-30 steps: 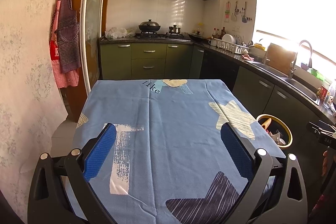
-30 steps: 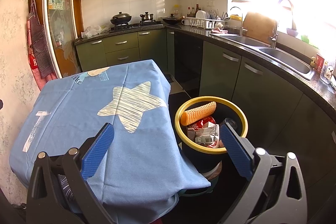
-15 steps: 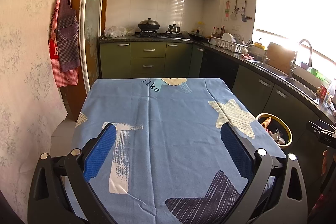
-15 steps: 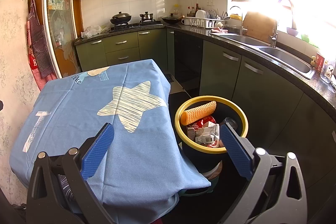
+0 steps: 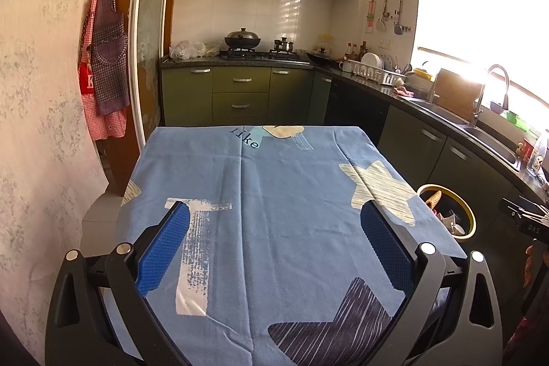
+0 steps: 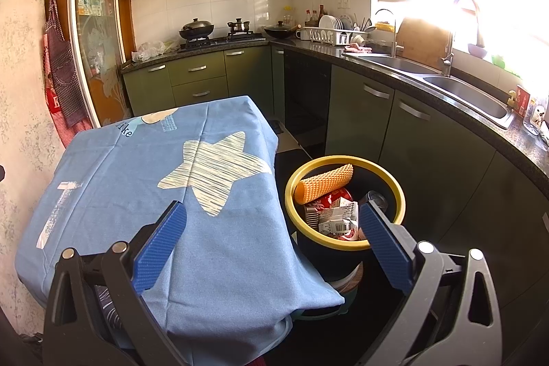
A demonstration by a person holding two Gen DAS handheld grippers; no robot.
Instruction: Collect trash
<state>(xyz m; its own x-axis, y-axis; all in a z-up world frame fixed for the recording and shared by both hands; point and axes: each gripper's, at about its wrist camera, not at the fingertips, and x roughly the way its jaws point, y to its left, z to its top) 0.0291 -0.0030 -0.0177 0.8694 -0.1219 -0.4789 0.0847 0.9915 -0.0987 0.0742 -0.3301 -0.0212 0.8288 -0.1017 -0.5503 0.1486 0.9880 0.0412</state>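
A dark bin with a yellow rim (image 6: 344, 161) stands on the floor right of the table; it also shows in the left wrist view as the bin (image 5: 470, 215). Inside lie an orange textured roll (image 6: 324, 183), a red can (image 6: 332, 197) and crumpled white packaging (image 6: 338, 217). My right gripper (image 6: 272, 211) hangs open above the table's right corner and the bin, with nothing between its blue pads. My left gripper (image 5: 274, 211) is open over the blue tablecloth (image 5: 267, 194), holding nothing. No loose trash shows on the cloth.
The table under the star-print cloth (image 6: 154, 187) fills the middle. Green cabinets (image 6: 405, 126) and a dark counter with a sink (image 6: 463, 91) run along the right; a stove with pots (image 5: 243, 40) is at the back. Aprons (image 5: 106, 64) hang on the left wall. A hand (image 5: 532, 263) holds the other gripper at the right edge.
Both views stay almost the same; the left gripper has shifted very slightly. Both grippers remain open.
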